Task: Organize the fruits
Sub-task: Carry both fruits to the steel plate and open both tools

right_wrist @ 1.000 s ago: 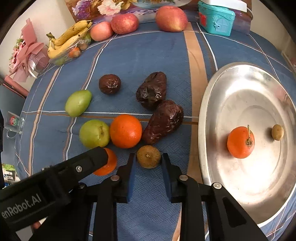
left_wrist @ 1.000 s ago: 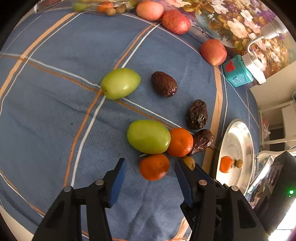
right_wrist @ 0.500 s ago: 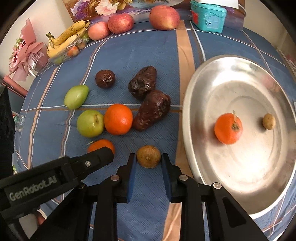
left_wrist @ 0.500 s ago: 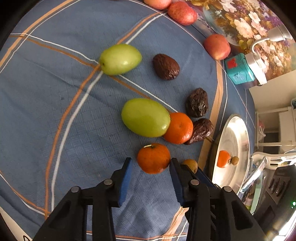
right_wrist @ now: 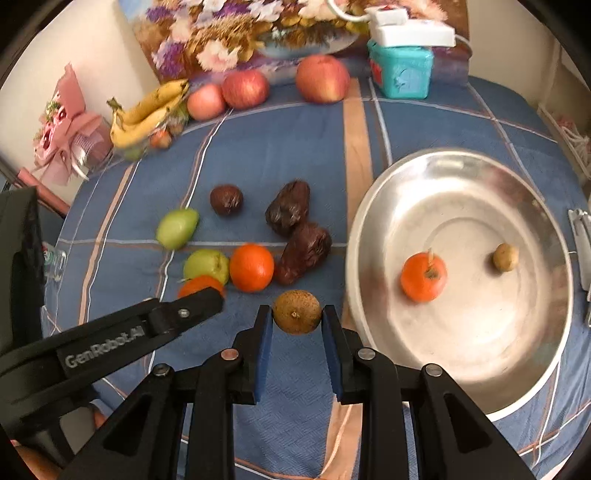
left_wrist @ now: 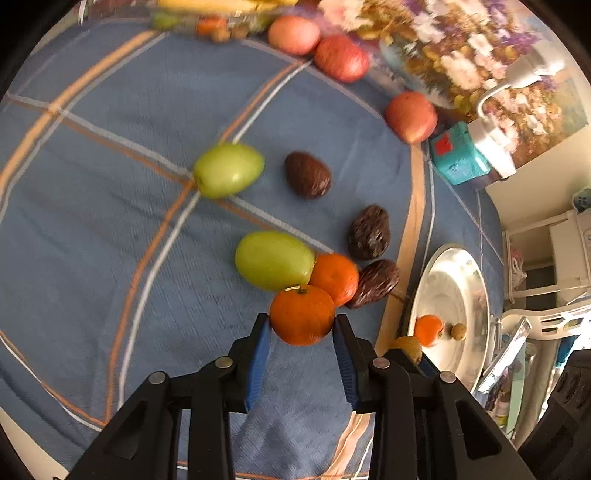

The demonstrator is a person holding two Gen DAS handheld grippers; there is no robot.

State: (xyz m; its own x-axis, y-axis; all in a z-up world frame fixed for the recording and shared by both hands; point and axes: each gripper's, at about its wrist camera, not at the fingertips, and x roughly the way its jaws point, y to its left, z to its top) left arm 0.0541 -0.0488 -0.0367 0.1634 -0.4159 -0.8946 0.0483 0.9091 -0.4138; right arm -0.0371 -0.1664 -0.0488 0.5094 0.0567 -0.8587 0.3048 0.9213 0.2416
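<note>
My left gripper is shut on an orange tangerine, held just above the blue cloth near a green fruit and a second tangerine. My right gripper is shut on a small brown round fruit, left of the silver plate. The plate holds a tangerine and a small brown fruit. In the right wrist view the left gripper's finger covers most of its tangerine. Three dark wrinkled fruits and two green fruits lie on the cloth.
Red apples, bananas and a teal box line the far edge before a floral picture. A pink wrapped bundle sits far left. The plaid cloth has free room on the left.
The left gripper closed on the tangerine and lifted it slightly. The right gripper, holding the brown fruit, rose and drew back a little from the fruit cluster.
</note>
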